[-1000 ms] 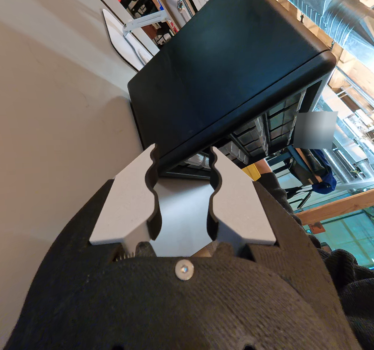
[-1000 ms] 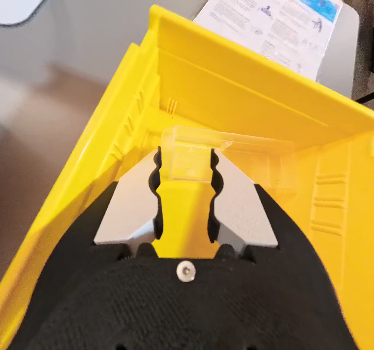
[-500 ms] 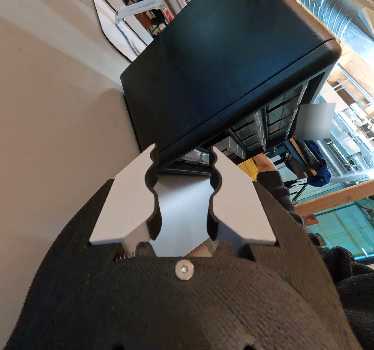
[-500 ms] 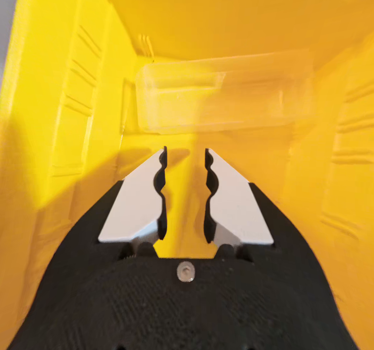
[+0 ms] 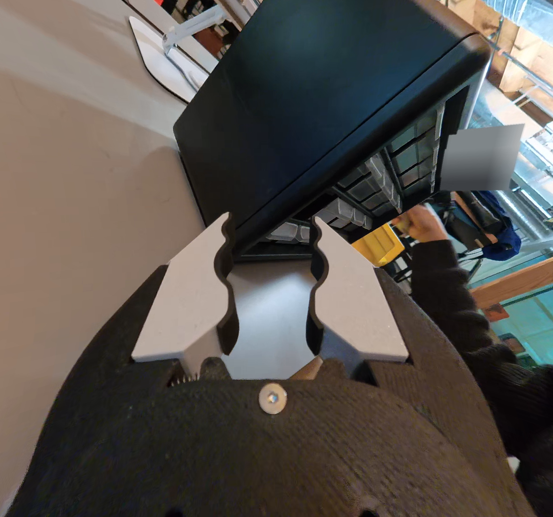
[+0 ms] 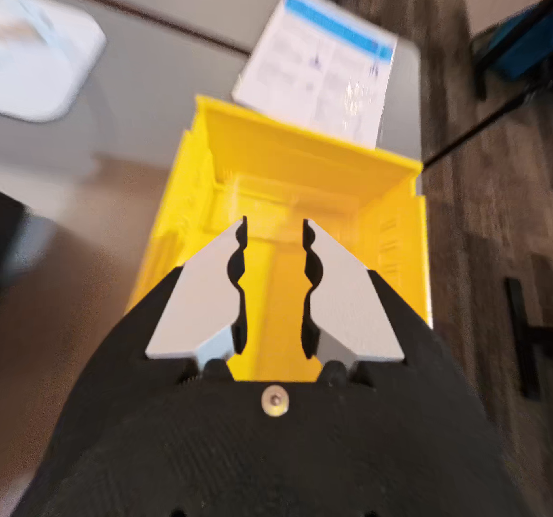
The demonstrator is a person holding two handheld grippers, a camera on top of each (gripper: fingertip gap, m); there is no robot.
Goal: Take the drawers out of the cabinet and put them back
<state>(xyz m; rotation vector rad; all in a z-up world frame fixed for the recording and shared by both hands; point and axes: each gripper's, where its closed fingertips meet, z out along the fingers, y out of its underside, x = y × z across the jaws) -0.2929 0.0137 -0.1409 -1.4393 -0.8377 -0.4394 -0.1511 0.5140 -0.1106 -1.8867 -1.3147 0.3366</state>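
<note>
The black cabinet [image 5: 299,98] stands on the table, its front filled with small clear drawers [image 5: 374,179]. My left gripper [image 5: 270,221] is open, its tips on either side of the cabinet's lower front corner, the left fingertip [image 5: 226,227] against its edge. My right gripper [image 6: 274,220] is open and empty, held above a yellow bin [image 6: 299,155]. A clear drawer [image 6: 263,209] lies blurred at the bin's far end. The bin also shows in the left wrist view [image 5: 378,243], beside a person's hand [image 5: 419,227].
The beige table [image 5: 74,203] stretches left of the cabinet, with a white monitor-stand base [image 5: 155,53] behind. A printed sheet [image 6: 323,62] lies beyond the bin near the table's end. A white flat base [image 6: 45,62] sits far left. Dark wood floor [image 6: 478,203] lies to the right.
My right gripper let go of the clear drawer inside the yellow bin, then drew back up and out of it. The left gripper stayed at the cabinet's corner.
</note>
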